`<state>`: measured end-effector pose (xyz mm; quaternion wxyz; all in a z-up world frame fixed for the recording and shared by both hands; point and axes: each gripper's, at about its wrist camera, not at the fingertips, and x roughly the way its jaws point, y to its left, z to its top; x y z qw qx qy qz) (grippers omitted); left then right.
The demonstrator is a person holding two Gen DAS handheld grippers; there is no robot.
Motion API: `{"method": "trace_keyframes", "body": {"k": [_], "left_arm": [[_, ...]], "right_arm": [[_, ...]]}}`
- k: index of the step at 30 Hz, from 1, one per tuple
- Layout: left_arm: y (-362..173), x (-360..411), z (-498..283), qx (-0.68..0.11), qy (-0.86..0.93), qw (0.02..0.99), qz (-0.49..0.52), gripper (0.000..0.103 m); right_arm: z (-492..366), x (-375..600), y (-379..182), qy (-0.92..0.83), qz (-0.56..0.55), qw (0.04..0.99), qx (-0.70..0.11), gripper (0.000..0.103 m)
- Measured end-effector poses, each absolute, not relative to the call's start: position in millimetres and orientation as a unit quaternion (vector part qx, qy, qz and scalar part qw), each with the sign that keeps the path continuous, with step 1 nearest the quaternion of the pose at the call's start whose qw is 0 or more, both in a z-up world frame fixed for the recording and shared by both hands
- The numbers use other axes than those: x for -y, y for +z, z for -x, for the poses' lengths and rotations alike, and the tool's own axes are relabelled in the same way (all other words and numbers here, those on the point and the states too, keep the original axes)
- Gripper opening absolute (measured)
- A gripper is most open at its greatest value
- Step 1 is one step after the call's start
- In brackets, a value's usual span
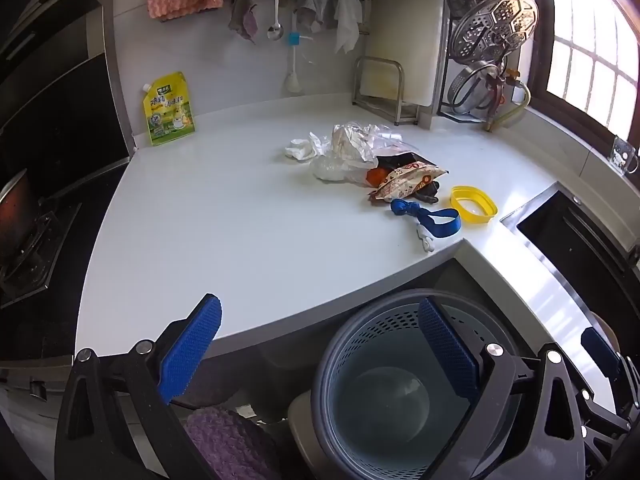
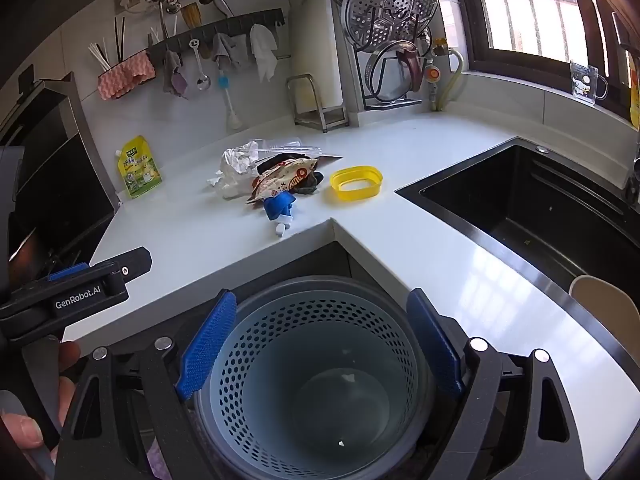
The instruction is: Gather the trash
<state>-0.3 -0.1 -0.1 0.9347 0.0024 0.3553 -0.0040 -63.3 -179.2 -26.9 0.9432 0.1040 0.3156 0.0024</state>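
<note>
Both the left gripper [image 1: 320, 344] and right gripper [image 2: 320, 344] are spread wide and empty, hovering over the perforated bin [image 2: 316, 380] below the surface [image 1: 224, 216] edge. The trash pile [image 1: 360, 160] sits mid-surface, well apart from both: crumpled plastic wrap [image 1: 352, 140], white tissue [image 1: 300, 149], printed snack wrapper [image 1: 408, 180], blue strap [image 1: 428, 216], yellow ring [image 1: 474, 205]. All likely light; wrap and tissue soft and crushable, so pinch a bunched fold; film may slip, ring is stiff, take its rim.
</note>
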Motion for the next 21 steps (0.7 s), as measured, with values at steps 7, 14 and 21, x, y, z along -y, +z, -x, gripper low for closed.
{"method": "trace_keyframes", "body": {"k": [7, 14, 21], "left_arm": [[-2.6, 4.9, 2.6, -0.353, -0.001, 0.936, -0.01, 0.097], [3.1, -1.4, 2.4, -0.357, -0.004, 0.934, -0.004, 0.097], [2.9, 0.0, 3.7, -0.355, -0.005, 0.935, -0.007, 0.097]], "right_arm": [[65.2, 180.4, -24.8, 0.005, -0.107, 0.944, -0.311, 0.083], [67.2, 183.1, -22.7, 0.006, -0.108, 0.945, -0.309, 0.083], [68.2, 181.5, -24.0, 0.006, -0.109, 0.946, -0.307, 0.083]]}}
